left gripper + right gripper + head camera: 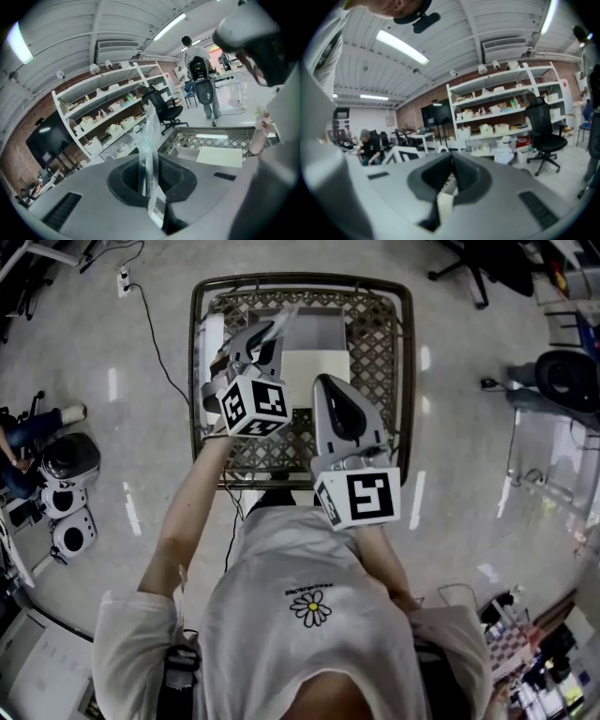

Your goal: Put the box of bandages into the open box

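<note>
Head view: we see left gripper [265, 337] over lattice basket's [382, 362] left edge, clamped on clear flat box of bandages [284, 320]. Open box [317, 348] at basket centre.

Left gripper view: jaws pinch box of bandages edge-on.

Right gripper view: we read right gripper [451, 164] closed, empty.

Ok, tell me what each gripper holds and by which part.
Left gripper is shut on a thin clear plastic piece, pinched near its lower end. Right gripper is shut, with nothing between its fingers.
</note>
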Motion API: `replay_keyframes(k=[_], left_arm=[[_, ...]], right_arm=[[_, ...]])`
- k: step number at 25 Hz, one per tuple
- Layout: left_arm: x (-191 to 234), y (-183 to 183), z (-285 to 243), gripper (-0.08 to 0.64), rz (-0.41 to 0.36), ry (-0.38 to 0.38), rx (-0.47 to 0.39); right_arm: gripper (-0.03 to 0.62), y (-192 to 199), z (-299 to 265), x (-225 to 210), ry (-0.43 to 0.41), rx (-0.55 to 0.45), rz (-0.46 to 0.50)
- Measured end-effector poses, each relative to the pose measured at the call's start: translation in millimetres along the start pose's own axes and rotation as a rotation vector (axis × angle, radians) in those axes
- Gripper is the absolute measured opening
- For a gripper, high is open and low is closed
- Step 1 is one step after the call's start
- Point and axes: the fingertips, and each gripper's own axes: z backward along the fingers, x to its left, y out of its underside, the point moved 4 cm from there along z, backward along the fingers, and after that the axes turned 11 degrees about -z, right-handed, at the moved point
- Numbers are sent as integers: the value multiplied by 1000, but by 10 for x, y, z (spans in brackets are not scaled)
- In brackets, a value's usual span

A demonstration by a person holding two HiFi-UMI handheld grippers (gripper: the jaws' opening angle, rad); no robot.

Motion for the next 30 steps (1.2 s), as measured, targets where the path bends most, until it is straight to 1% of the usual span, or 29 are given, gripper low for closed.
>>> replay_keyframes(k=[3,8,11,13,19,22,27,30], left_arm=[[-201,69,-353,38,-48,84,31],[-498,258,-819,38,-188,209,104],[-663,408,-1063,38,-248,296,165],[-720,484,-1184,38,-256,339,203],[-809,579,-1402,40,-247,444,264],[-841,638,-1470,44,-268,481,295],[-857,653,-1543,44,-322,502,305],[-903,671,-1581,66,-374,525,310]], right_arm=[[31,63,-22,-118,22,15,-14],[31,133,-8,-278,67,27,-43],[31,186,-3,-350,85,42,-66],[31,215,-9,-384,92,48,-74],[31,271,-6,-470,110,59,-87],[31,302,4,-492,116,63,-94],[31,350,-1,-502,96,83,-111],[31,378,-6,-497,92,89,-123]])
